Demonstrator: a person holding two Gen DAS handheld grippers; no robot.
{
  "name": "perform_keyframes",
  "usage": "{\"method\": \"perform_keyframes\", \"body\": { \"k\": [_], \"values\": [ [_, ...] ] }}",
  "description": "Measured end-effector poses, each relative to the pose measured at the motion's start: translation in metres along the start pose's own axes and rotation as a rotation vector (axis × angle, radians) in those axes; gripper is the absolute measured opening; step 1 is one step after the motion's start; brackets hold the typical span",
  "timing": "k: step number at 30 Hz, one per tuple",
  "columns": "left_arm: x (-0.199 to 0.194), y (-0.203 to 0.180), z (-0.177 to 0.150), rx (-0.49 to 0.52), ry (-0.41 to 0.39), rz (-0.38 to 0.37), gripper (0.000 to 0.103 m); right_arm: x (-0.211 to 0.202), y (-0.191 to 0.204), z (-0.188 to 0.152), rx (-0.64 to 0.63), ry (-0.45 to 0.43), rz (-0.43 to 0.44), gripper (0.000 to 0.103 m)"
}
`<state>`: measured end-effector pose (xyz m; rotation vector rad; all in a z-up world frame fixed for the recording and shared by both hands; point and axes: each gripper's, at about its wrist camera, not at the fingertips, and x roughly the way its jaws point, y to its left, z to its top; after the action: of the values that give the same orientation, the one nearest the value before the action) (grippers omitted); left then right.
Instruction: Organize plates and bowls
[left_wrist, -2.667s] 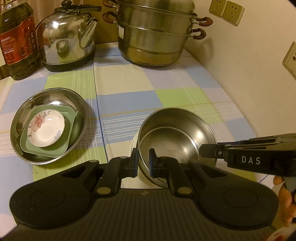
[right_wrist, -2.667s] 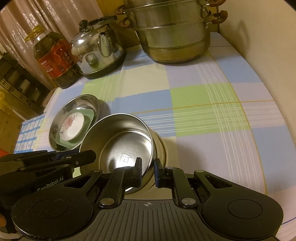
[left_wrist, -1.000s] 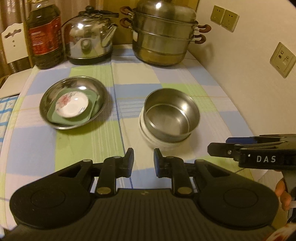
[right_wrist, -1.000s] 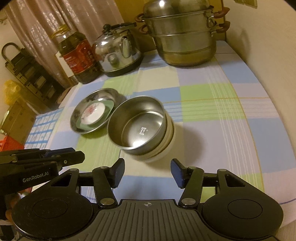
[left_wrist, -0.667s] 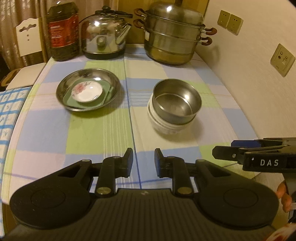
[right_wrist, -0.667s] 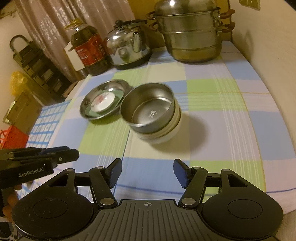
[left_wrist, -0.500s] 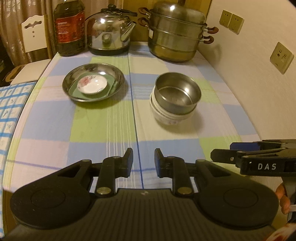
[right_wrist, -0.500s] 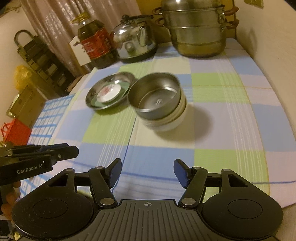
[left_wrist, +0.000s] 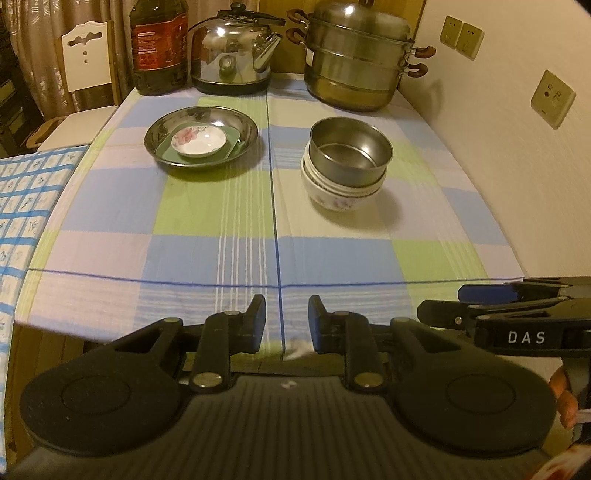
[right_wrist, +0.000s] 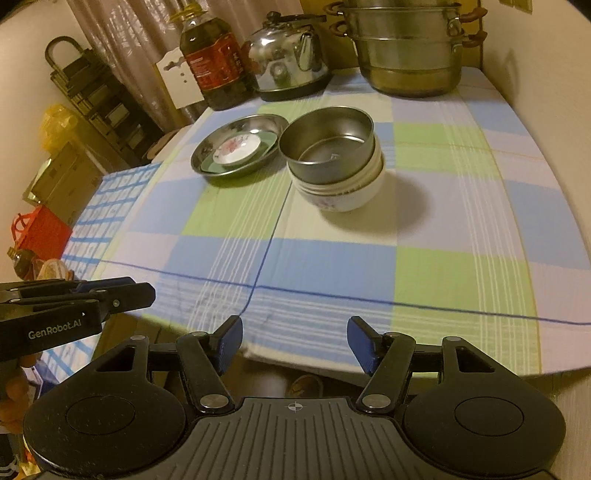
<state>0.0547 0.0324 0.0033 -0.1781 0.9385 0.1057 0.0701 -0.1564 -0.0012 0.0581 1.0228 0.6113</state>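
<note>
Two stacks (left_wrist: 346, 162), both grippers (left_wrist: 283, 325) empty

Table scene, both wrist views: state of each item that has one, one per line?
steel bowl: upright, empty, nested in the white bowls
white bowls: stacked, upright
steel plate: holds green plate, floral saucer on top
kettle: lid on
steamer pot: lidded
left gripper: open, empty
right gripper: open, empty
</note>
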Motion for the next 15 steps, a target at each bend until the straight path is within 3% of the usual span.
{"method": "perform_keyframes", "body": {
  "k": [15],
  "values": [
    [-0.001,0.004,-0.015,0.025,0.042,0.006,0.022,0.005,0.012,-0.011,-0.017,0.024,-0.002,0.063]
  ]
}}
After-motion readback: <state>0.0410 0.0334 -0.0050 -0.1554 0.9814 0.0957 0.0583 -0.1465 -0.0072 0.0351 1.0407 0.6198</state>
